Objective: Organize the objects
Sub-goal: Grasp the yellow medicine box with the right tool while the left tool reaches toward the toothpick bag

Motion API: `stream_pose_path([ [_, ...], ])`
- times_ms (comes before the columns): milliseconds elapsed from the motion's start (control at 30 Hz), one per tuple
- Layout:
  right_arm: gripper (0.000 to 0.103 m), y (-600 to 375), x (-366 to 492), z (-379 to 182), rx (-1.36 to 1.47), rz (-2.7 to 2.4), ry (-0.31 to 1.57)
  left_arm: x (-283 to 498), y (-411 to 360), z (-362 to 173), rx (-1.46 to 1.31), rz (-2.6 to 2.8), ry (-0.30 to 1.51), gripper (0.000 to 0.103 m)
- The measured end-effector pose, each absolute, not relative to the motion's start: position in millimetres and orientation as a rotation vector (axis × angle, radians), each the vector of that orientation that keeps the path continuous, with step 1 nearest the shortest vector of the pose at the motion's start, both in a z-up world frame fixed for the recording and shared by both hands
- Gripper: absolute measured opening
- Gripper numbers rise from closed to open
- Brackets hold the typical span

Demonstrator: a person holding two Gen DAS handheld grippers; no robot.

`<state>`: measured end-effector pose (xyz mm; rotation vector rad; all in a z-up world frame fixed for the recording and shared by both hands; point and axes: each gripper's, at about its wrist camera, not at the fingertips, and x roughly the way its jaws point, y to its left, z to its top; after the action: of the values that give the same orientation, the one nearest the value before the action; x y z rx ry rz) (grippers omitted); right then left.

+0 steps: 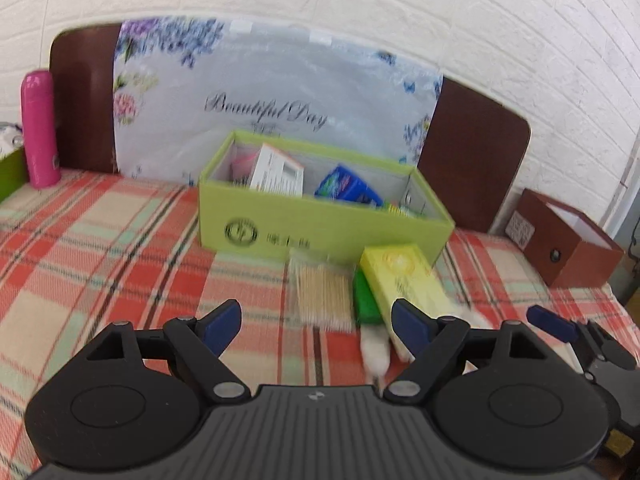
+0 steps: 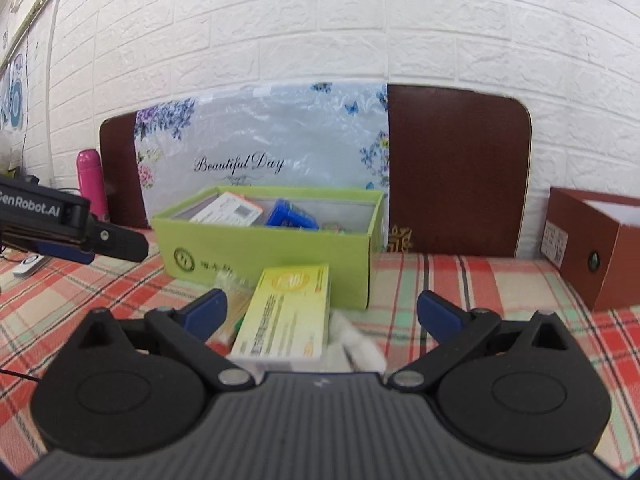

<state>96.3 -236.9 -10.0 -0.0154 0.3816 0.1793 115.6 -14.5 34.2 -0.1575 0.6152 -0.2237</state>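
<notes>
- Left gripper [image 1: 316, 326] hovers over the plaid bench, fingers spread wide, holding nothing.
- Toothpick packet [image 1: 322, 294] lies just ahead of it, touching the green box [image 1: 320, 228] wall near the back edge.
- Yellow carton [image 2: 286, 312] sits between the right gripper [image 2: 318, 314] fingers, released, not yet pinched.
- Judging it a pickup step: close on the carton, lift it into the box.

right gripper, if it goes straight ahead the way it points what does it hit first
Most likely the yellow box, which lies on the checked cloth between the open right gripper fingers, nearer the left one. Behind it stands the green box. Depth is hard to judge, so the gripper might pass just above.
</notes>
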Motion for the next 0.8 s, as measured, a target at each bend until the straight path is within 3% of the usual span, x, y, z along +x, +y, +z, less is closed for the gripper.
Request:
stream_pose_path([
  [267,0.102,-202,112,-33,-0.082,0.19,0.429,98,8,1,-0.174,-0.195,0.697,0.085],
  [367,0.097,-192,127,-38,-0.124,0.171,0.441,99,15,-3,-0.198,-0.186,0.712,0.085],
  [400,0.088,-192,132,-40,-0.131,0.161,0.458,100,16,-3,-0.2,-0.183,0.716,0.085],
  [433,0.067,-193,136,-42,-0.131,0.155,0.481,101,17,-4,-0.201,-0.183,0.715,0.085],
  [800,0.066,-210,43,-35,-0.08,0.233,0.513,143,1,-15,-0.181,-0.162,0.699,0.085],
])
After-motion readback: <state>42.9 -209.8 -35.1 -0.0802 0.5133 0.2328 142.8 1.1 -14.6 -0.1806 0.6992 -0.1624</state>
